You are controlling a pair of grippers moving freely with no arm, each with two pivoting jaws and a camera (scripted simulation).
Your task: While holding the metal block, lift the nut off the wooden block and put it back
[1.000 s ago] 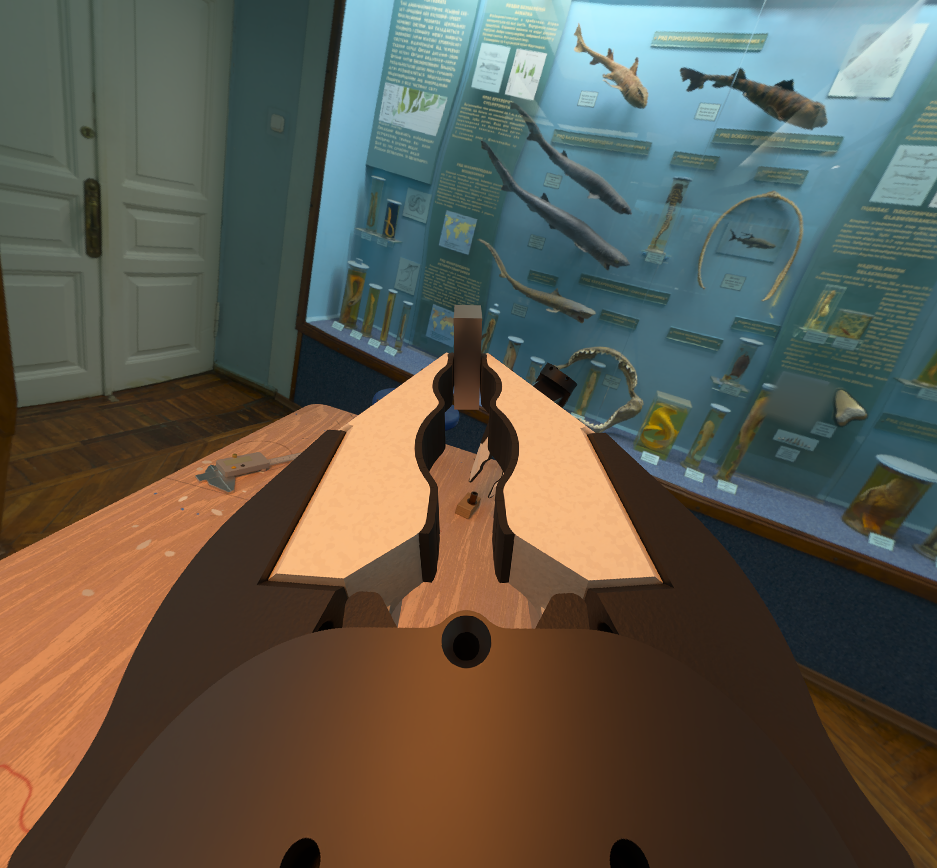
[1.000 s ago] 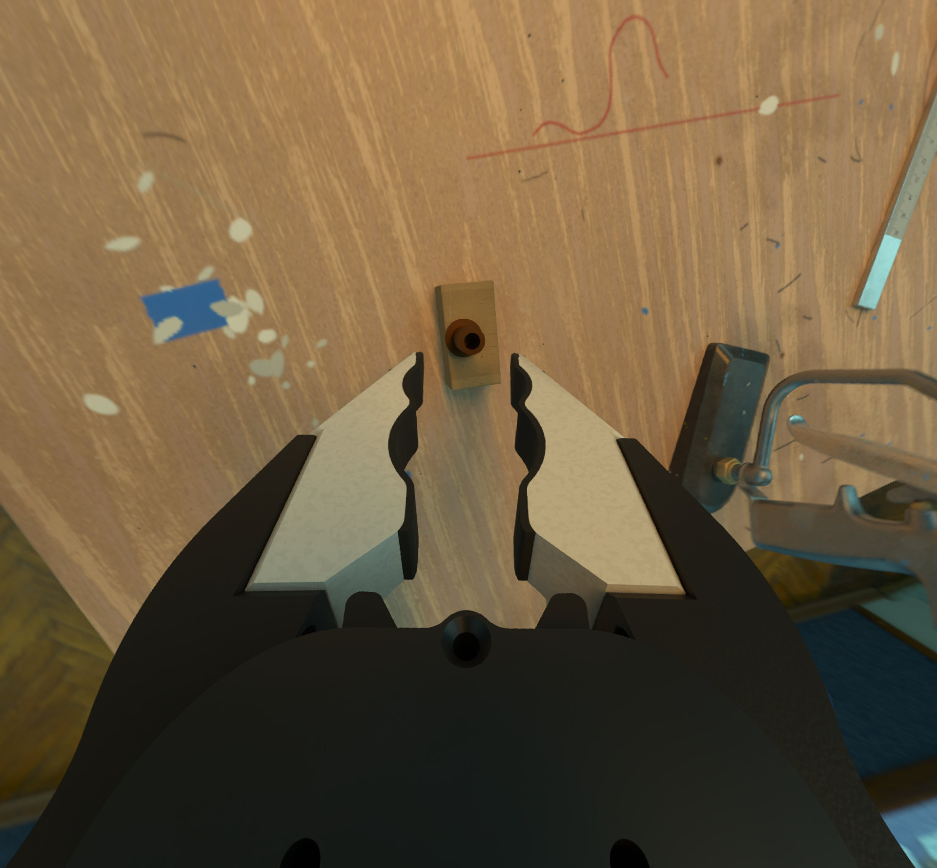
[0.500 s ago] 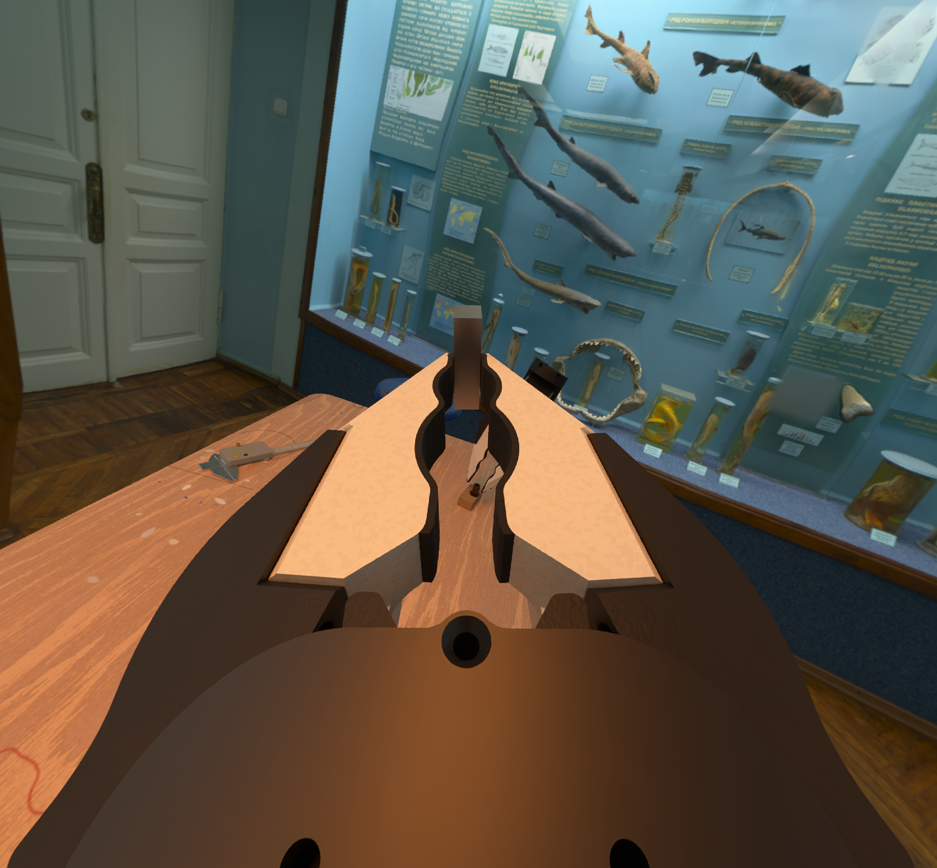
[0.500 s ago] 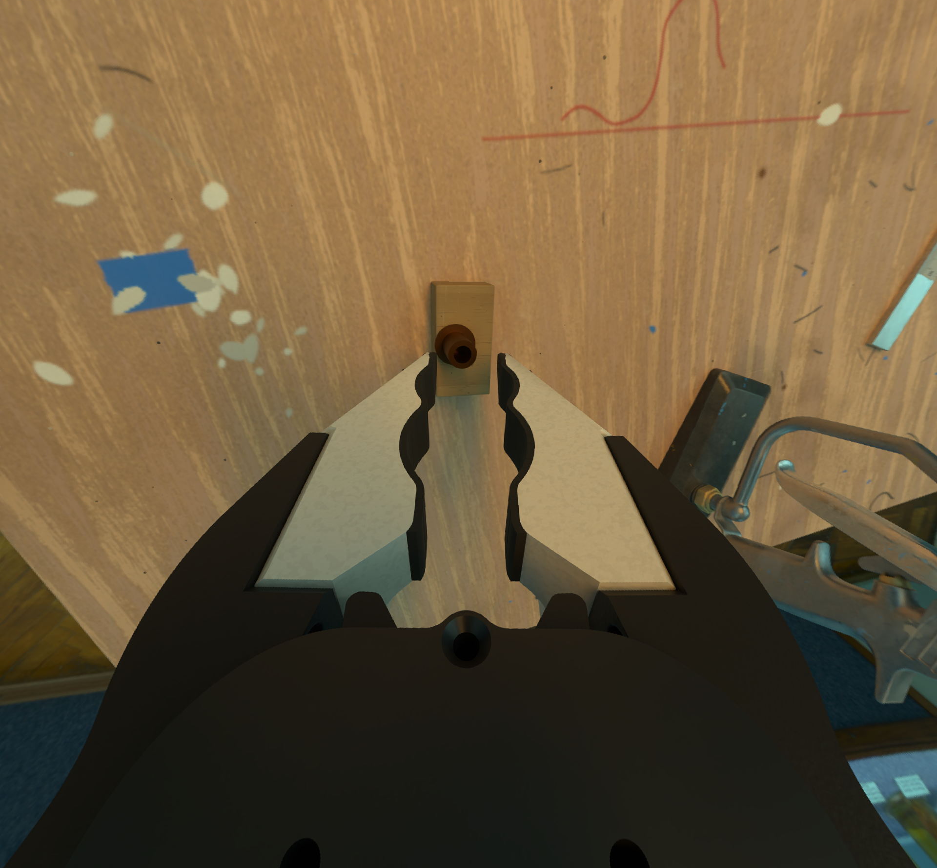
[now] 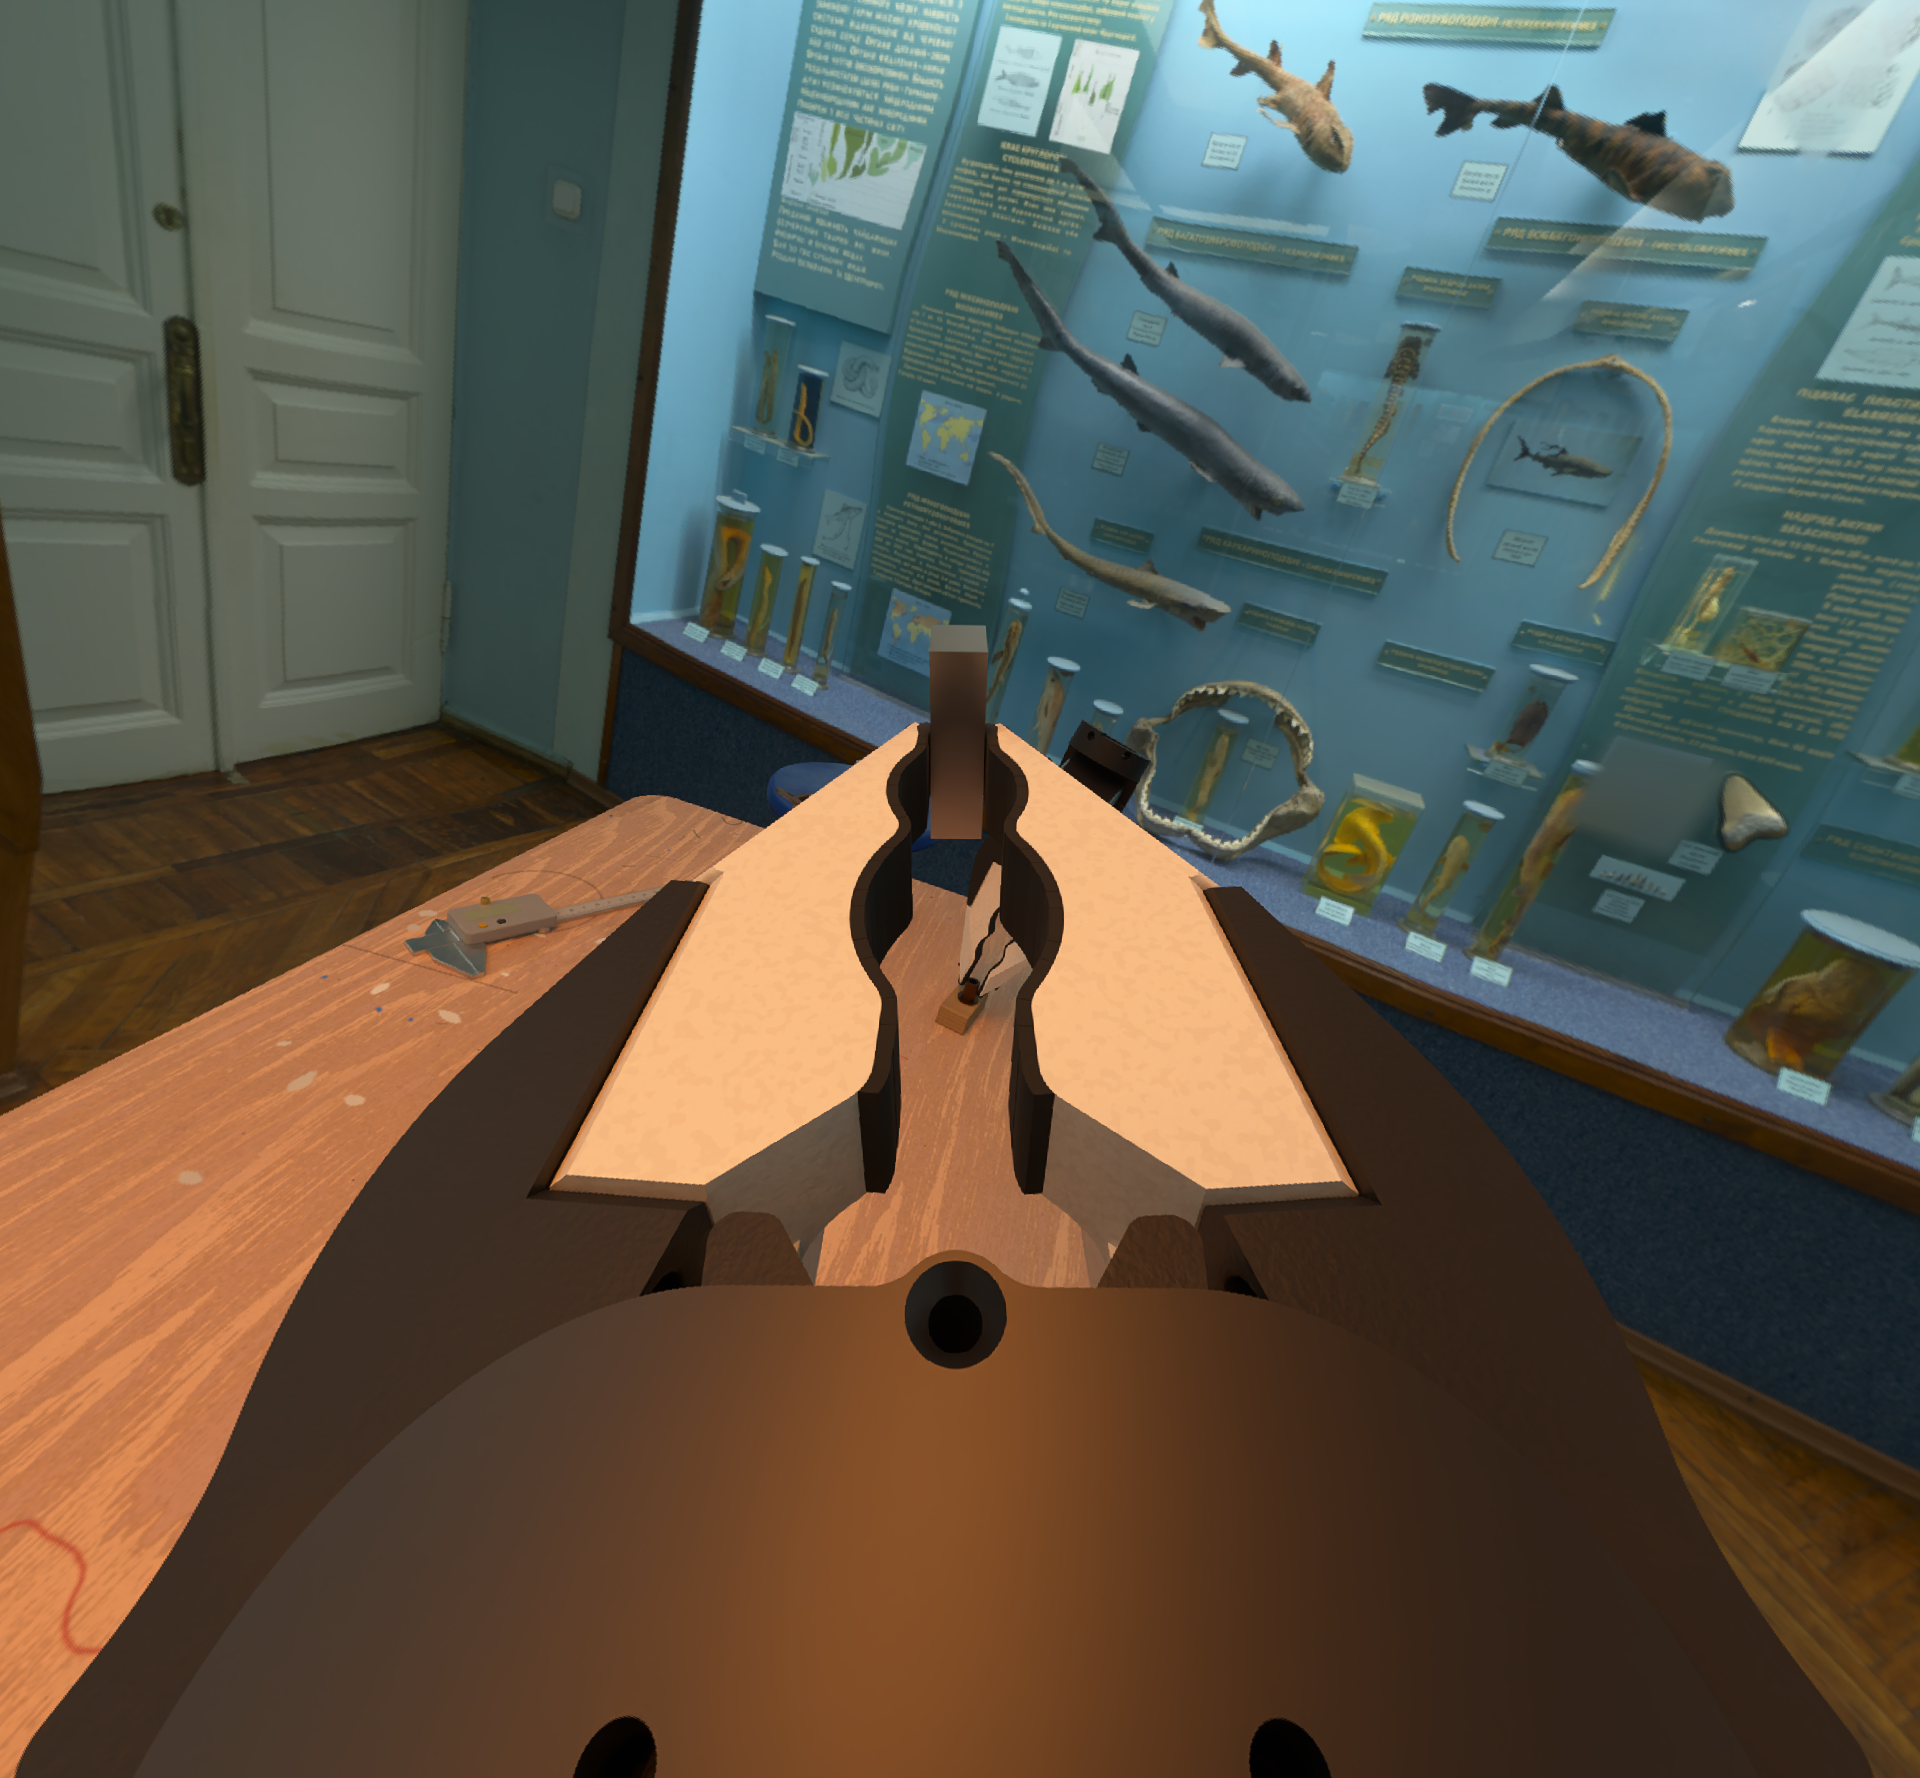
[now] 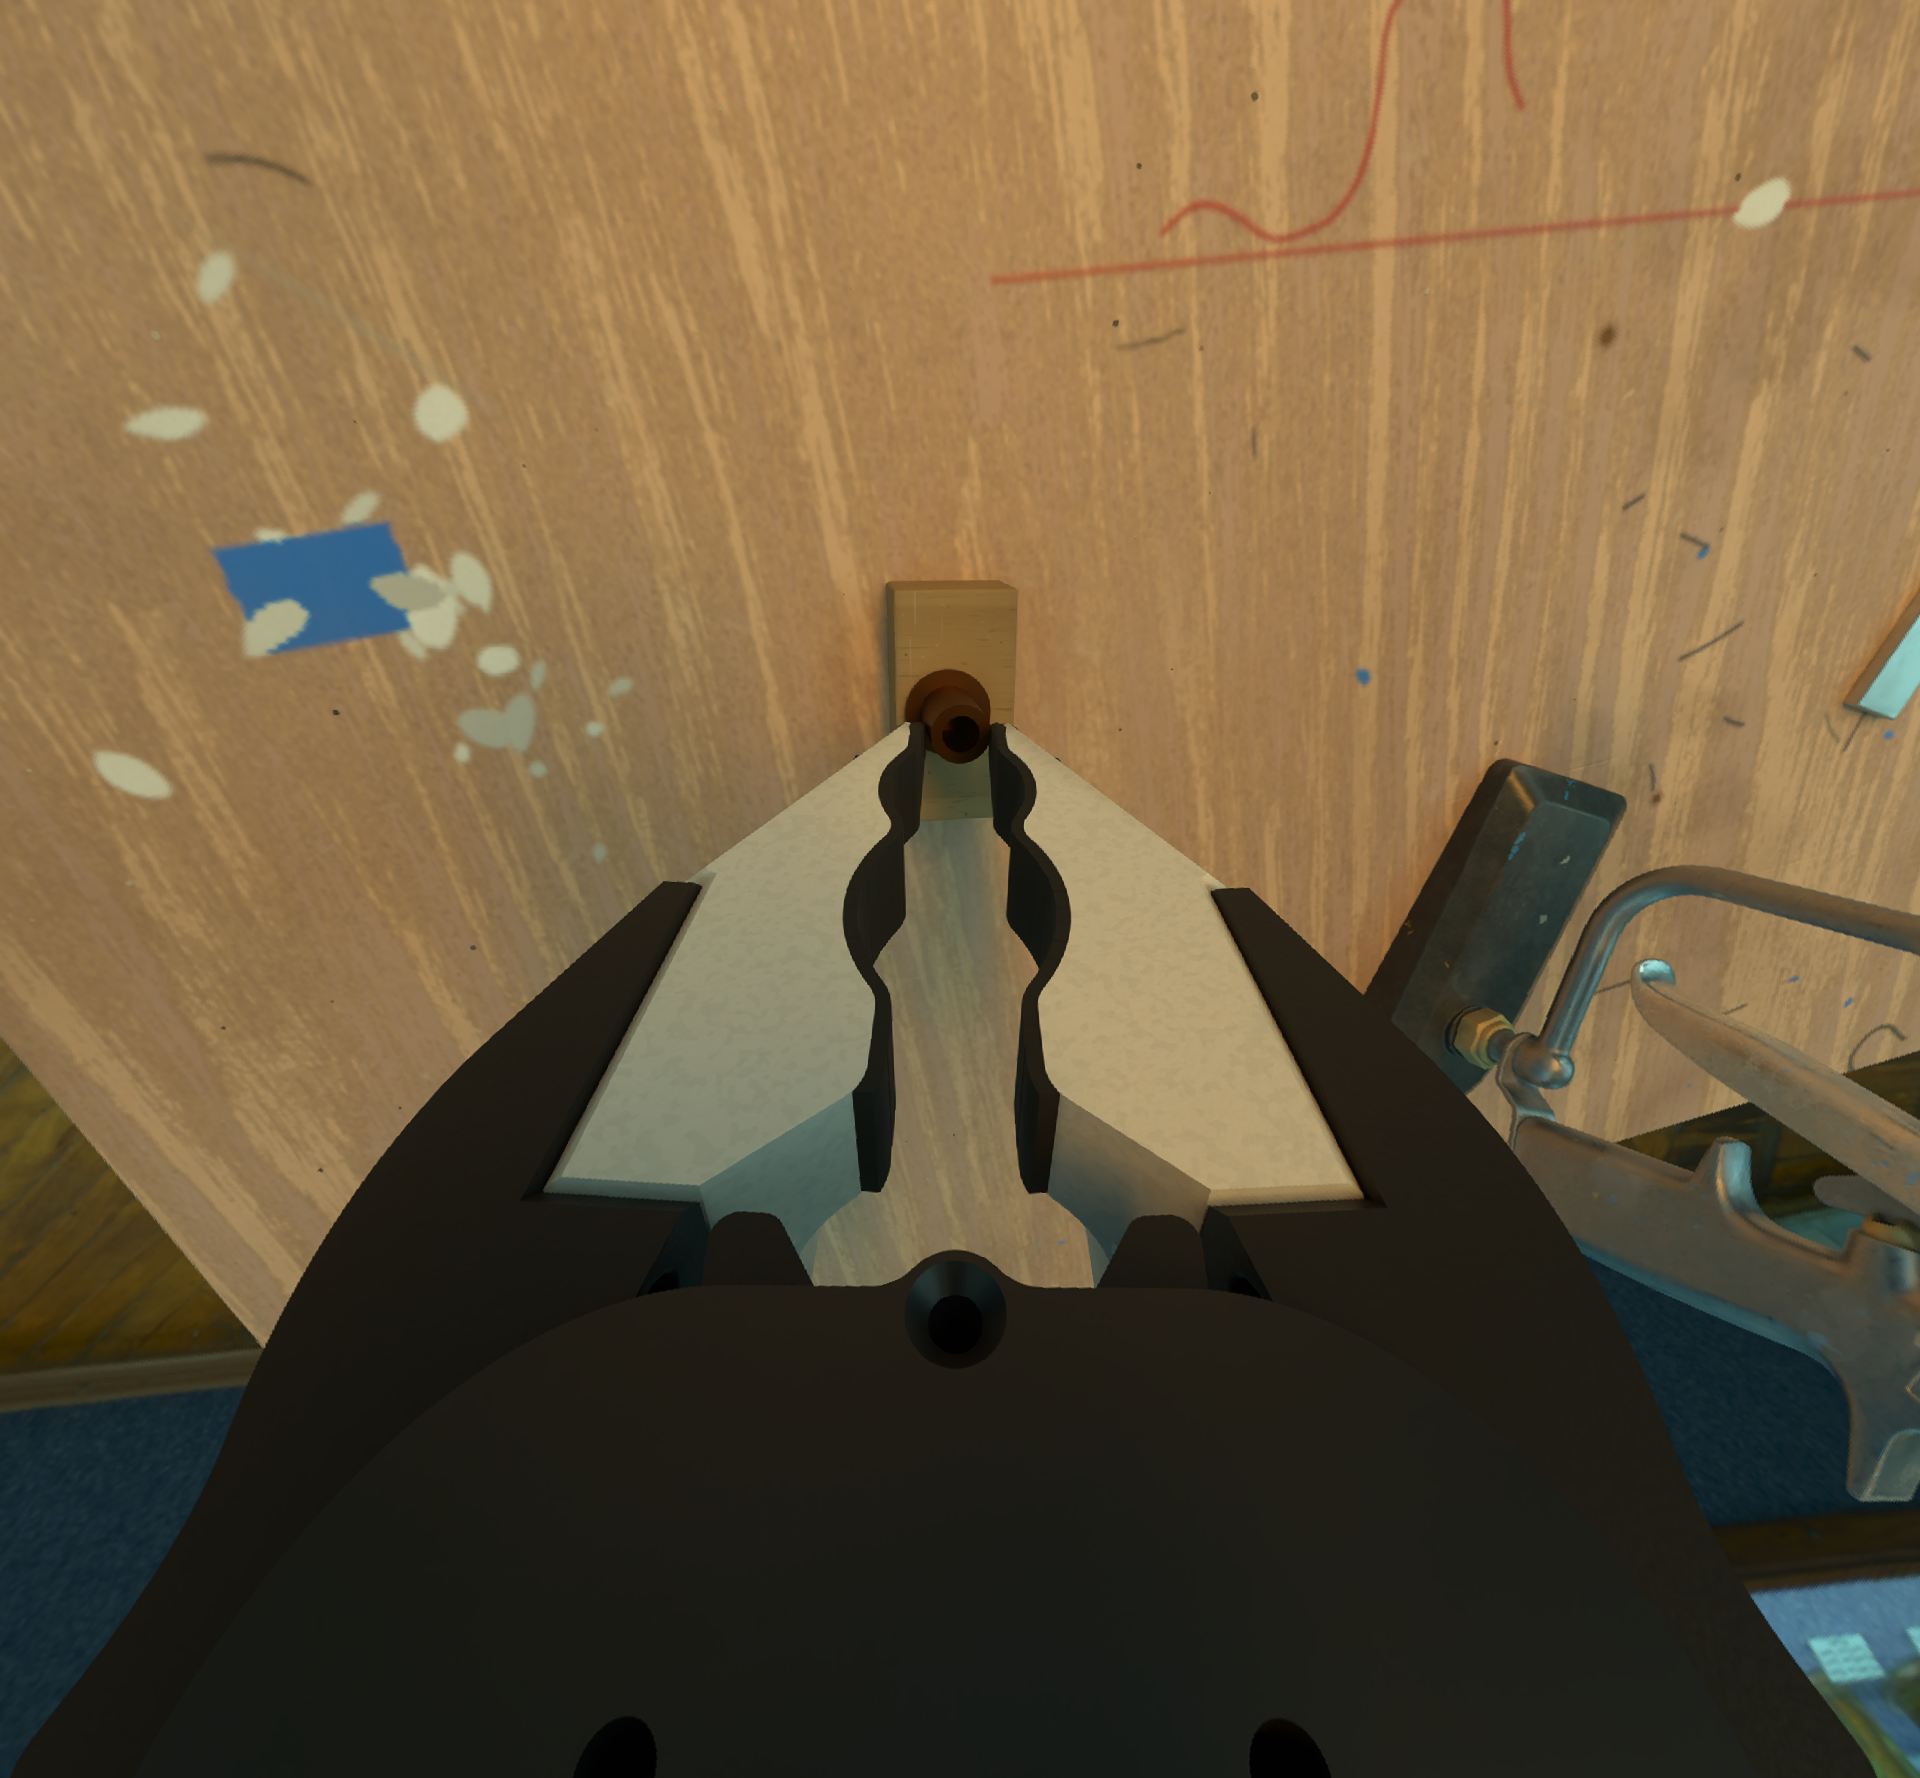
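Note:
In the left wrist view my left gripper (image 5: 958, 772) is shut on the metal block (image 5: 958, 689), a dark upright bar held above the table. Far ahead between its fingers stands the small wooden block (image 5: 956, 1016) with the brown nut (image 5: 969, 994) on it, and the right gripper's pale fingers (image 5: 987, 918) hang over it. In the right wrist view my right gripper (image 6: 956, 741) points down at the wooden block (image 6: 951, 627). Its tips are closed on both sides of the nut (image 6: 951, 715), which sits on the block.
The wooden table (image 6: 727, 222) bears red pen lines, paint flecks and a blue tape patch (image 6: 312, 585). A metal spray gun (image 6: 1714, 1157) and a dark plate (image 6: 1507, 897) lie to the right, a ruler (image 6: 1886, 679) beyond. A caliper (image 5: 499, 918) lies to the left.
My right gripper has moved down onto the wooden block and its fingers have closed from wide open onto the nut. The left gripper holds the metal block as before, drifting slightly.

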